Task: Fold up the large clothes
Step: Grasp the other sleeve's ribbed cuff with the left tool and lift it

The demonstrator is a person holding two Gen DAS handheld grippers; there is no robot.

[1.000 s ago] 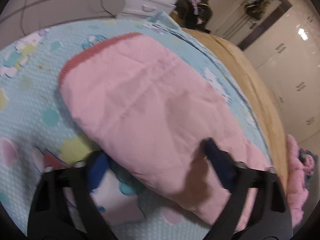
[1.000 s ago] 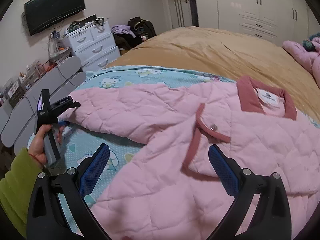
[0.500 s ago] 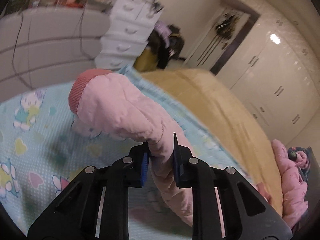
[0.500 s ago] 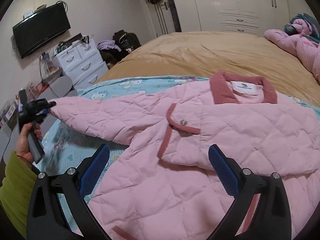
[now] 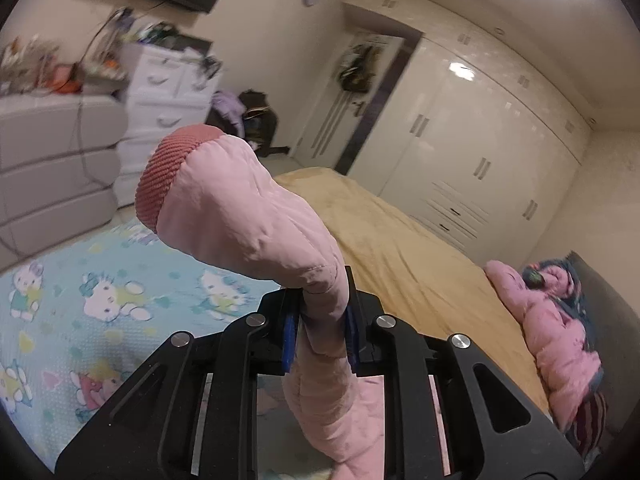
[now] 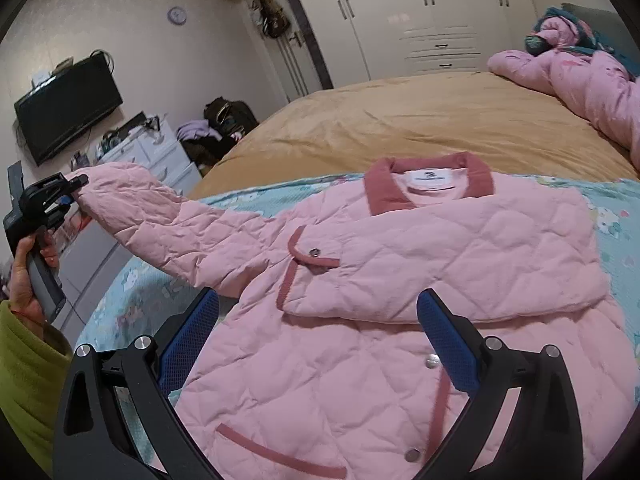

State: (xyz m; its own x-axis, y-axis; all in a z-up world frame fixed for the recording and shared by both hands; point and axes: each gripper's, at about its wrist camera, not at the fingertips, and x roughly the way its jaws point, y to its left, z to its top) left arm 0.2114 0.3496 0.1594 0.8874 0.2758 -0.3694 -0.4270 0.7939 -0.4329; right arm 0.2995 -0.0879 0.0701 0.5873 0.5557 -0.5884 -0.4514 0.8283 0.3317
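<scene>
The left gripper is clenching the pink jacket's sleeve, its jaws just closed; the right gripper is hovering, jaws released.

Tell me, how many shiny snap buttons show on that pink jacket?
3 on the pink jacket: one at the folded flap, one mid-front, one lower. More may be hidden.

Your pink quilted jacket with darker rose ribbed collar lies face up on the bed, collar toward the far side, one sleeve folded flat across the chest. The other sleeve is lifted clear of the bedding and stretched out sideways, its rose ribbed cuff raised highest.
</scene>
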